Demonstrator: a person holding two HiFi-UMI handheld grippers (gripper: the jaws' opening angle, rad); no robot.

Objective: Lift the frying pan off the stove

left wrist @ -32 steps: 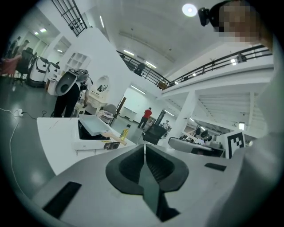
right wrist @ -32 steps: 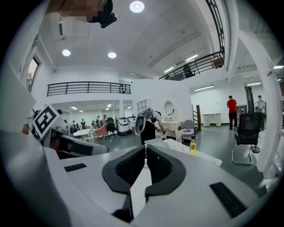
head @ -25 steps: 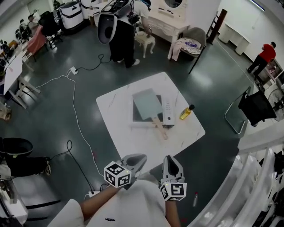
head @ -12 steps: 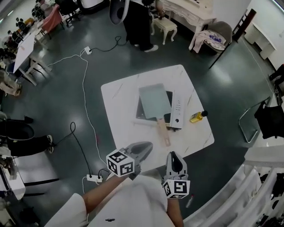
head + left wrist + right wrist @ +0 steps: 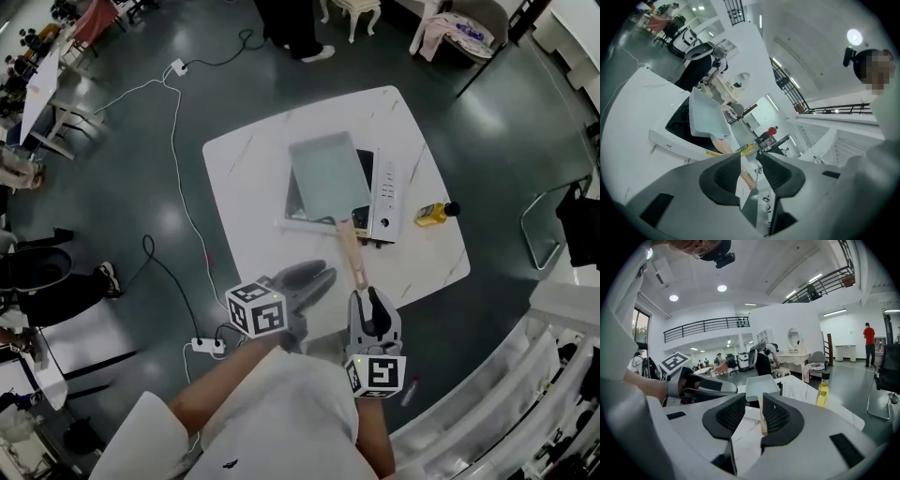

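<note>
A square pale-green frying pan (image 5: 326, 176) sits on a black stove (image 5: 364, 167) with a white control strip, on a white marble table (image 5: 246, 202). Its wooden handle (image 5: 350, 253) points toward me. My left gripper (image 5: 317, 277) hovers over the table's near edge, left of the handle. Its jaws are opening, with nothing between them. My right gripper (image 5: 367, 298) is just short of the handle's end, jaws opening and touching nothing. In the right gripper view the handle (image 5: 762, 420) shows through the gap of the gripper (image 5: 753, 399), with the pan (image 5: 761, 386) beyond. The left gripper view shows the gripper (image 5: 749, 157) and the pan (image 5: 707, 115).
A yellow oil bottle (image 5: 436, 214) lies on the table right of the stove. A white cable and power strip (image 5: 208, 345) run over the dark floor at left. A black chair (image 5: 562, 225) stands at right, with a white railing (image 5: 525, 394) at lower right. A person stands beyond the table (image 5: 300, 23).
Both grippers have moved forward to the table's near edge and the table has come closer in view. Their jaws, shut before, now stand apart.
</note>
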